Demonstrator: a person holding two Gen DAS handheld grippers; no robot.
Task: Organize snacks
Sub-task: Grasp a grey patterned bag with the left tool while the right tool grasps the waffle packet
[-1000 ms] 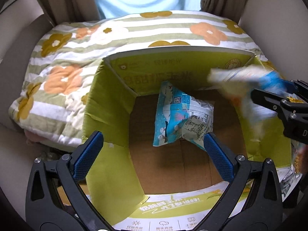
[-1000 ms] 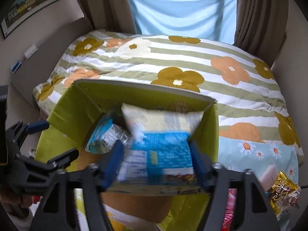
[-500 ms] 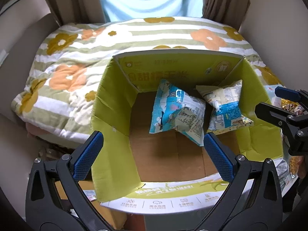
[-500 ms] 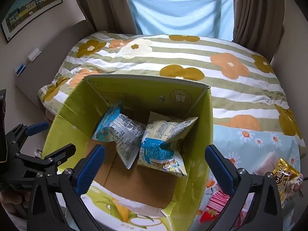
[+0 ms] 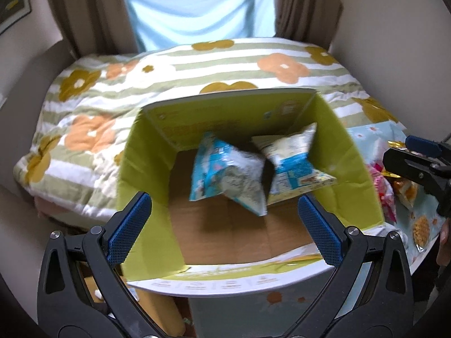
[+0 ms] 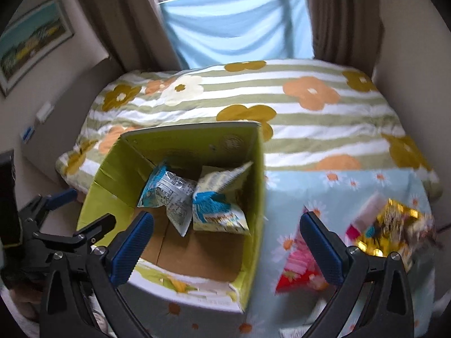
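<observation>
An open green cardboard box (image 5: 143, 155) (image 6: 112, 169) holds two snack bags: a blue-and-white bag (image 5: 222, 174) (image 6: 169, 191) and a cream-and-blue bag (image 5: 293, 160) (image 6: 217, 197), leaning against each other. My left gripper (image 5: 224, 228) is open and empty above the box's near edge. My right gripper (image 6: 227, 242) is open and empty, over the box's right wall. It also shows at the right edge of the left wrist view (image 5: 417, 163). Loose snacks lie right of the box: a gold bag (image 6: 391, 231) and a pink-red bag (image 6: 298, 267).
The box stands at the edge of a light-blue daisy cloth (image 6: 352, 191). Behind it is a bed with a striped flower quilt (image 5: 169, 70). Brown curtains and a blue sheet hang at the window (image 6: 239, 28). More snack packets (image 5: 420, 225) lie at the right.
My right gripper let the cream-and-blue bag go into the box, opened, and swung right toward the loose snacks. My left gripper pulled back slightly and stayed open.
</observation>
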